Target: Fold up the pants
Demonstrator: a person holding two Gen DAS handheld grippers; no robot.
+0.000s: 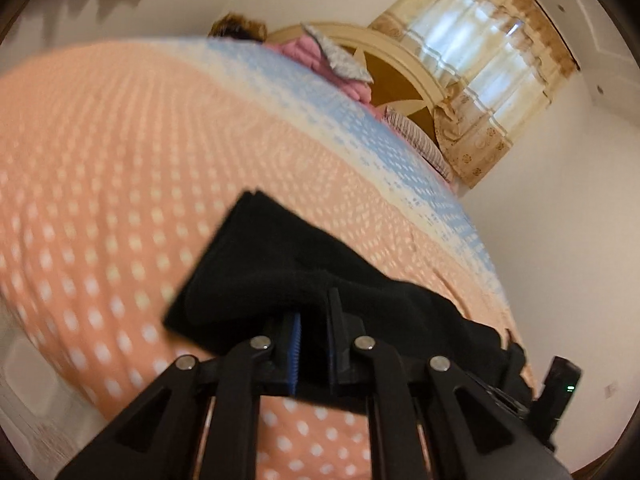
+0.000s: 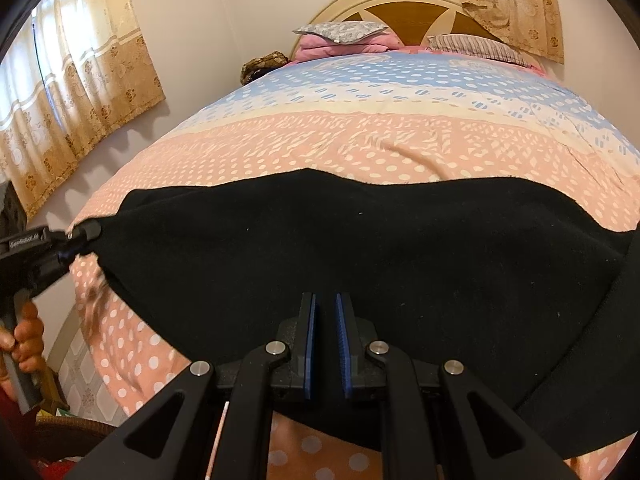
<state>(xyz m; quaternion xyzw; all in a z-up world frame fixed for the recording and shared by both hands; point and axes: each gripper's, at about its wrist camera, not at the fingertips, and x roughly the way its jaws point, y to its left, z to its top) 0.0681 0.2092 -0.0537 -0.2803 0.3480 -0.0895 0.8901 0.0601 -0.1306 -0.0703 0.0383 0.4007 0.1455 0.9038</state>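
Across the near end of the dotted pink bedspread [image 2: 360, 140] the black pants [image 2: 360, 248] lie spread, left gripper [image 2: 86, 234] clenched on their left corner, right gripper [image 2: 325, 316] closed on the near edge, so I'd lift both evenly.

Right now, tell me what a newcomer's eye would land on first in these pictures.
The black pants dominate, spread wide across the near end of the bed's pink polka-dot cover. Next come the grippers: the left gripper pinches the pants' edge at the far left of the right wrist view, and the right gripper is clamped on the near edge. Behind, pillows lie piled against the cream headboard.
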